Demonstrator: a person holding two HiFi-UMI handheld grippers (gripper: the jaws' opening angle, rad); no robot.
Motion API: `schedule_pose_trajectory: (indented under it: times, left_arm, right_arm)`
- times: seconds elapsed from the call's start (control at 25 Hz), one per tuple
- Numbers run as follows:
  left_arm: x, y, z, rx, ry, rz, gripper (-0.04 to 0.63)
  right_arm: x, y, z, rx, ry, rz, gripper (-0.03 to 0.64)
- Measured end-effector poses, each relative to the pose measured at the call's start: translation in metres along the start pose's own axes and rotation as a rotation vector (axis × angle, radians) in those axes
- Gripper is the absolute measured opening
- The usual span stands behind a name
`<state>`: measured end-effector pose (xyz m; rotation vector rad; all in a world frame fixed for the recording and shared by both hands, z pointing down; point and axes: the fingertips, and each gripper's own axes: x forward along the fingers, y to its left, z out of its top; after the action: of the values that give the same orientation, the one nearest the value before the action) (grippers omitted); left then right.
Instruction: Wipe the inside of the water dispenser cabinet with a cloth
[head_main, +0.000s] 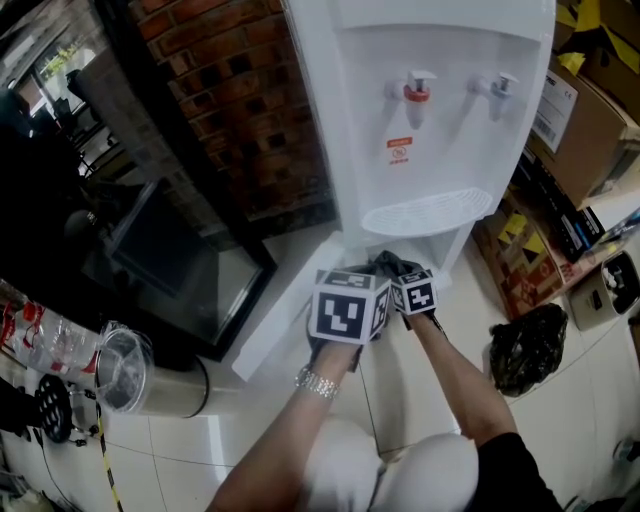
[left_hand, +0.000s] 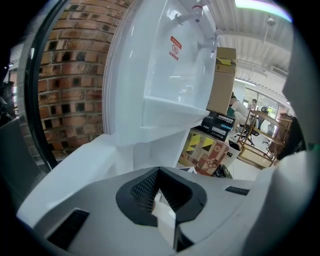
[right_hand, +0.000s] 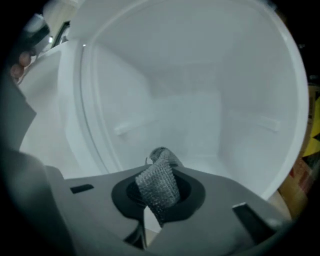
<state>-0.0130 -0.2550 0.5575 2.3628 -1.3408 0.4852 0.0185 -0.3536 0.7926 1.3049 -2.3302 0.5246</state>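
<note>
The white water dispenser (head_main: 440, 100) stands against a brick wall, its lower cabinet door (head_main: 285, 305) swung open to the left. My right gripper (head_main: 414, 292) is at the cabinet mouth and is shut on a grey knitted cloth (right_hand: 159, 185), which shows as a dark bunch (head_main: 388, 265) in the head view. The right gripper view looks straight into the bare white cabinet interior (right_hand: 200, 100). My left gripper (head_main: 350, 308) hovers just left of the right one, outside the cabinet, facing the dispenser front (left_hand: 165, 75). Its jaws are shut with nothing in them.
A brick wall (head_main: 240, 110) is behind the dispenser. Cardboard boxes (head_main: 585, 120) are stacked at the right, with a black bag (head_main: 528, 347) on the floor below them. A dark glass-fronted unit (head_main: 170, 260) and a steel cylinder (head_main: 150, 378) stand at the left.
</note>
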Motion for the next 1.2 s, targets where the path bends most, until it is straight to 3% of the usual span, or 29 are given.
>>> schedule_pose_trajectory:
  times: [0.08,0.16,0.24,0.32,0.44,0.56,0.76,1.04,1.12,1.2]
  left_arm:
    - [-0.002,0.000,0.001,0.002,-0.003,0.000,0.003]
    - [-0.003,0.000,0.001,0.003,-0.004,0.000,0.003]
    - [-0.005,0.000,0.001,0.002,-0.005,0.000,0.003]
    - [-0.005,0.000,0.001,0.000,-0.007,0.000,0.003]
    - [-0.004,-0.001,0.002,0.003,-0.005,-0.006,0.003]
    - [-0.001,-0.005,0.001,0.008,-0.002,-0.017,0.003]
    - [0.001,-0.008,0.000,0.008,0.000,-0.023,0.003]
    - [-0.004,-0.008,0.003,0.005,-0.011,-0.024,0.003]
    - [-0.006,-0.007,0.003,0.008,-0.010,-0.022,0.003]
    - [-0.007,-0.007,0.004,0.005,-0.015,-0.021,0.003]
  right_arm:
    - [0.001,0.025,0.008,-0.019,-0.022,0.068,0.020]
    - [0.003,0.028,0.003,-0.021,-0.001,0.075,0.020]
    - [0.004,0.001,-0.021,0.015,0.066,0.007,0.020]
    - [-0.003,-0.041,-0.039,0.070,0.119,-0.116,0.020]
    - [-0.027,-0.091,-0.034,0.072,0.107,-0.282,0.020]
    - [-0.042,-0.111,-0.031,0.037,0.091,-0.347,0.020]
    - [-0.037,-0.080,-0.006,0.040,0.027,-0.277,0.020]
    - [-0.008,0.023,0.005,-0.010,0.017,0.014,0.020]
    - [-0.005,0.029,-0.003,0.001,0.039,0.031,0.020]
    - [-0.006,0.015,-0.016,0.013,0.080,-0.009,0.020]
